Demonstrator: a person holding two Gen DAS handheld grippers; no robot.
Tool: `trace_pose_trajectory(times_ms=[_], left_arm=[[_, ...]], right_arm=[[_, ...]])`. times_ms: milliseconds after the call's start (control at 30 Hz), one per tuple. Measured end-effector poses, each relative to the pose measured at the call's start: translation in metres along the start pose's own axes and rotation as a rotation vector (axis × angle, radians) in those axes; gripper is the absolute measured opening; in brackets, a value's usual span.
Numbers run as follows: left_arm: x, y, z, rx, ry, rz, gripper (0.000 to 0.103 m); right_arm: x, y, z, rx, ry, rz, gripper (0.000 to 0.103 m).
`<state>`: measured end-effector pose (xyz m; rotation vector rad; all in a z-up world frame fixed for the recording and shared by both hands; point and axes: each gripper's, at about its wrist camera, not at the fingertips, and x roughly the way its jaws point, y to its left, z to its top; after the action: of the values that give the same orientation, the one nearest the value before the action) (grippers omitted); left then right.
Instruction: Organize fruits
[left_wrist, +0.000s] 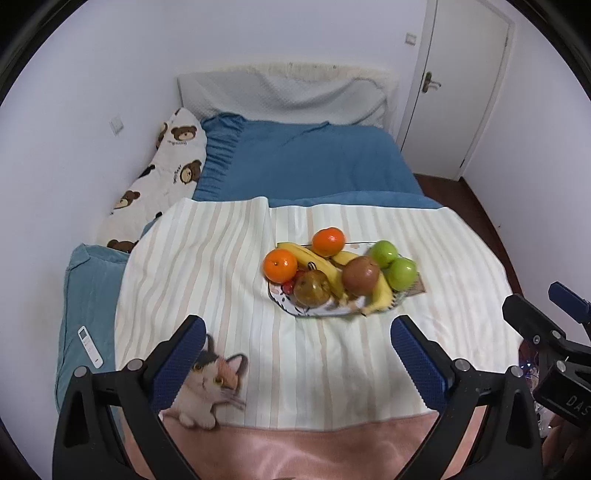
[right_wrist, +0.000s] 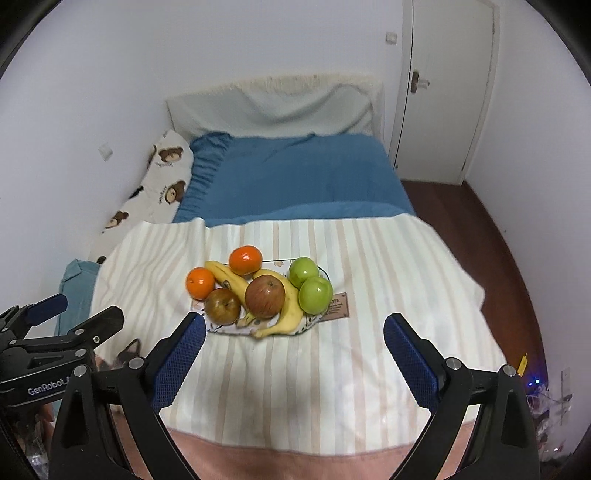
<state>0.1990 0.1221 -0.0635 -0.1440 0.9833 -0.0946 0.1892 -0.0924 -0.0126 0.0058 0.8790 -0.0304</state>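
Observation:
A patterned plate (left_wrist: 295, 308) (right_wrist: 229, 328) sits on a striped blanket on the bed and holds two oranges (left_wrist: 280, 264) (right_wrist: 200, 283), bananas (left_wrist: 325, 266) (right_wrist: 291, 306), two red-brown apples (left_wrist: 361, 275) (right_wrist: 265, 297) and two green apples (left_wrist: 402, 273) (right_wrist: 315, 294). My left gripper (left_wrist: 297, 332) is open and empty, held above the blanket just short of the plate. My right gripper (right_wrist: 293, 330) is open and empty, also short of the plate. Each gripper shows at the other view's edge.
The striped blanket (left_wrist: 221, 277) with a cat print (left_wrist: 210, 384) covers the near half of the bed. A blue sheet (left_wrist: 306, 158), a bear-print pillow (left_wrist: 166, 166) and a remote control (left_wrist: 89, 346) lie around it. A door (left_wrist: 461, 81) is at the back right.

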Motion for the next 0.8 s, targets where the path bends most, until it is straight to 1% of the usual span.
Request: trace_pose_trajectory(times_ms=[133, 333, 500, 600, 800], left_arm=[[-0.037, -0.007, -0.019, 0.018, -0.035, 0.005, 0.102], [-0.085, -0.013, -0.043, 0.016, -0.079, 0.004, 0.102], [-0.114, -0.013, -0.054, -0.003, -0.122, 0.020, 0.102], [-0.124, -0.013, -0.058, -0.003, -0.139, 0.027, 0.102], [-0.132, -0.015, -0.060, 0.001, -0.161, 0.033, 0.102]], right_arm=[[-0.056, 0.000, -0.021, -0.009, -0.055, -0.001, 0.099], [-0.112, -0.004, -0.041, -0.003, -0.115, -0.006, 0.099], [-0.145, -0.005, -0.049, -0.005, -0.153, -0.009, 0.099], [-0.162, -0.004, -0.053, -0.016, -0.175, -0.017, 0.099], [-0.171, -0.006, -0.058, -0.016, -0.177, -0.009, 0.099]])
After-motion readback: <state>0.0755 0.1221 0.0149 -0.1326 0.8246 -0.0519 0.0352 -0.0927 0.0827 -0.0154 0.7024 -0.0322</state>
